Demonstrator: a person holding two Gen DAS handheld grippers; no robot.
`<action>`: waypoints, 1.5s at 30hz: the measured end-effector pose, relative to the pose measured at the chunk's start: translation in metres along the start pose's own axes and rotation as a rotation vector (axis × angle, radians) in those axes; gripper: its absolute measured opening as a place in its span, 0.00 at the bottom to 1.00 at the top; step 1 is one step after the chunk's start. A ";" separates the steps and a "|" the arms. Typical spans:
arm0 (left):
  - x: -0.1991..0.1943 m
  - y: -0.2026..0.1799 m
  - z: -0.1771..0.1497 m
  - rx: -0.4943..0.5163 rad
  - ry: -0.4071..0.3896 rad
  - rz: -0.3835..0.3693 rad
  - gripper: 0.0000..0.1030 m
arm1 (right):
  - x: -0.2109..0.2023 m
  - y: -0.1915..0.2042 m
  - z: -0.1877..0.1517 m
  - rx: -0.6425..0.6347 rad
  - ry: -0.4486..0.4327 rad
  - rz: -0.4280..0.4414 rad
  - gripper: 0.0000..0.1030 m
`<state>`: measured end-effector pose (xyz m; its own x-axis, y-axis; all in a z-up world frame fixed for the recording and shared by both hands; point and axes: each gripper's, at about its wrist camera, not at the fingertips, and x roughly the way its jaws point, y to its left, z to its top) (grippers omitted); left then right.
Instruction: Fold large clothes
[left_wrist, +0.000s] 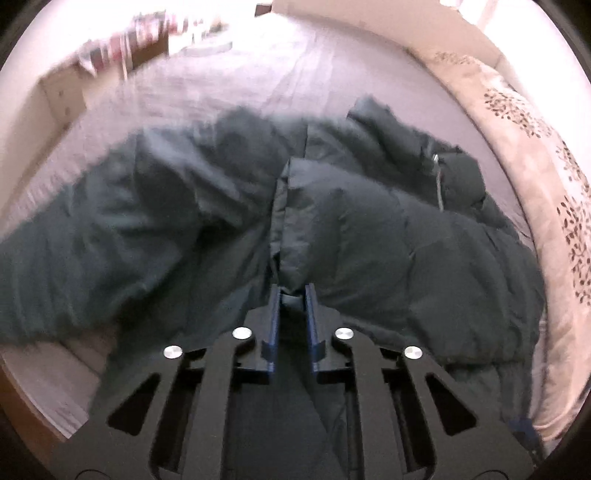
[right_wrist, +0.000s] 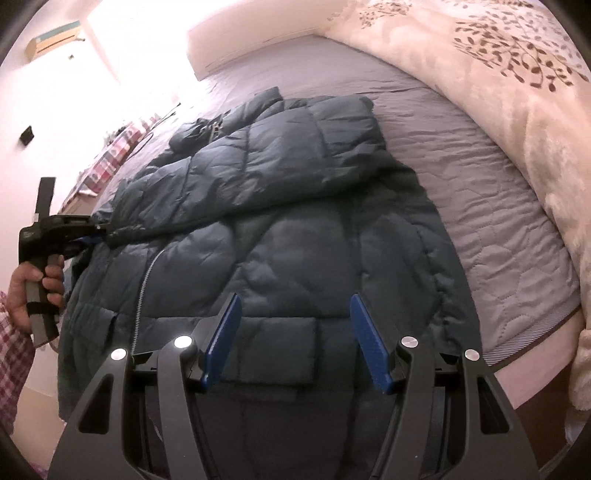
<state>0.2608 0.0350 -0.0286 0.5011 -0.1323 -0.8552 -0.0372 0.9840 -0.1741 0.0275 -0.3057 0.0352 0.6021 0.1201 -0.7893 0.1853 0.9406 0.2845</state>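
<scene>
The left gripper (left_wrist: 293, 291) is clamped on the jacket's (right_wrist: 295, 229) edge; the right gripper (right_wrist: 295, 314) hovers, jaws apart, over its near hem; bare bed (right_wrist: 480, 166) lies right.

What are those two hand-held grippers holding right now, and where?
The left hand-held gripper pinches a fold at the edge of the dark puffer jacket. The right hand-held gripper holds nothing.

Blown-out window glare washes both fisheye views pink, edges bend, and the left view smears.
</scene>
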 end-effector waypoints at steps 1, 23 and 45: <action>-0.004 0.001 0.002 -0.003 -0.022 0.003 0.11 | 0.000 -0.002 0.000 0.008 0.002 0.004 0.60; -0.054 0.116 -0.084 -0.290 -0.004 -0.079 0.74 | -0.001 0.060 -0.014 -0.128 0.056 0.036 0.60; -0.053 0.323 -0.111 -0.900 -0.156 -0.191 0.56 | 0.015 0.097 -0.011 -0.209 0.099 0.020 0.60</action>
<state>0.1265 0.3466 -0.0934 0.6756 -0.2010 -0.7093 -0.5658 0.4755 -0.6736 0.0458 -0.2092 0.0446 0.5229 0.1603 -0.8372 0.0027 0.9818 0.1897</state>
